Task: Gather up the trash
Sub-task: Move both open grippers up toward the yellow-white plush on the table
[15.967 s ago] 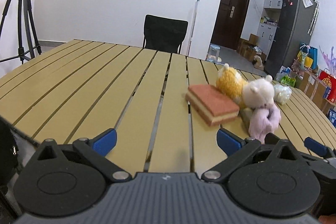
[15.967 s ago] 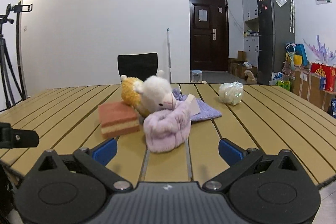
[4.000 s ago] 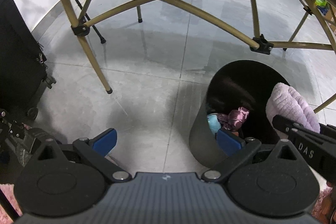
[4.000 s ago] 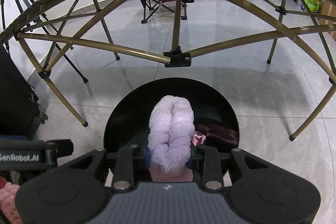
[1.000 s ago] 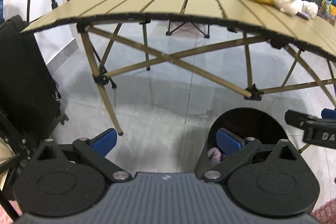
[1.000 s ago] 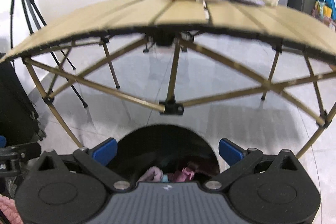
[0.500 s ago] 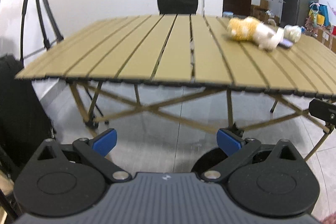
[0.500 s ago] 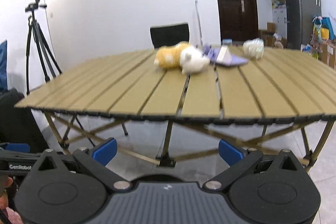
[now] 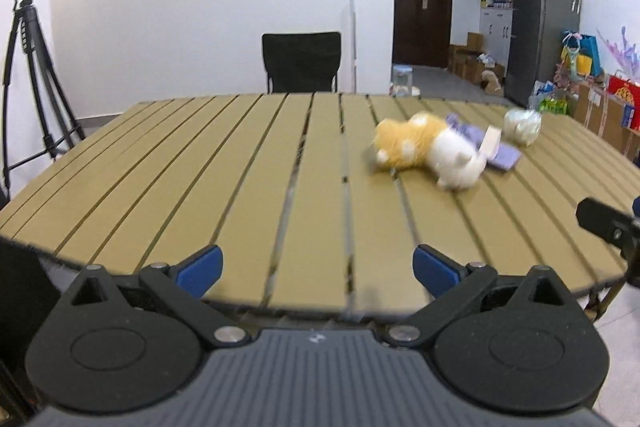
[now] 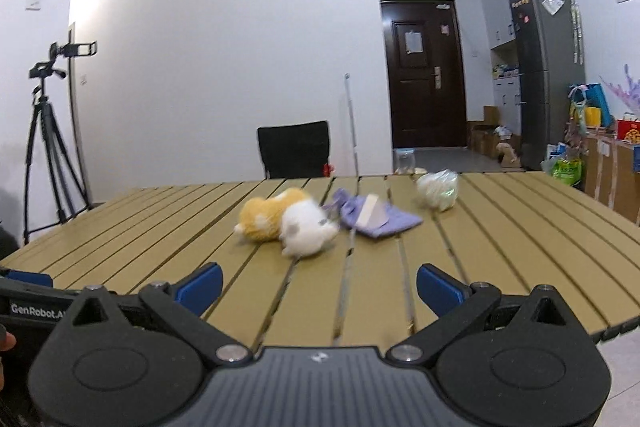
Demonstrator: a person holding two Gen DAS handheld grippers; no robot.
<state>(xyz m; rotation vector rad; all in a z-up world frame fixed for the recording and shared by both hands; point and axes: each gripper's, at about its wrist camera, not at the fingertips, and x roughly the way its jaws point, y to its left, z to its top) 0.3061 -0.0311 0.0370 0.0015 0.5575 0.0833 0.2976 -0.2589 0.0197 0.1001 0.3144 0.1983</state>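
Left wrist view: left gripper (image 9: 316, 269) wide apart, empty, at the near edge of the slatted table (image 9: 180, 163). Plush toy (image 9: 428, 151), purple cloth (image 9: 502, 157) and crumpled white bag (image 9: 522, 125) lie well ahead, right of its axis. Right gripper's tip shows at the right edge.

Right wrist view: right gripper (image 10: 318, 287) also spread, empty. Same pile sits nearly dead ahead, toy (image 10: 292, 223) slightly left, bag (image 10: 438, 193) right. White card (image 10: 368, 213) on the cloth (image 10: 384, 219) is clearer here.
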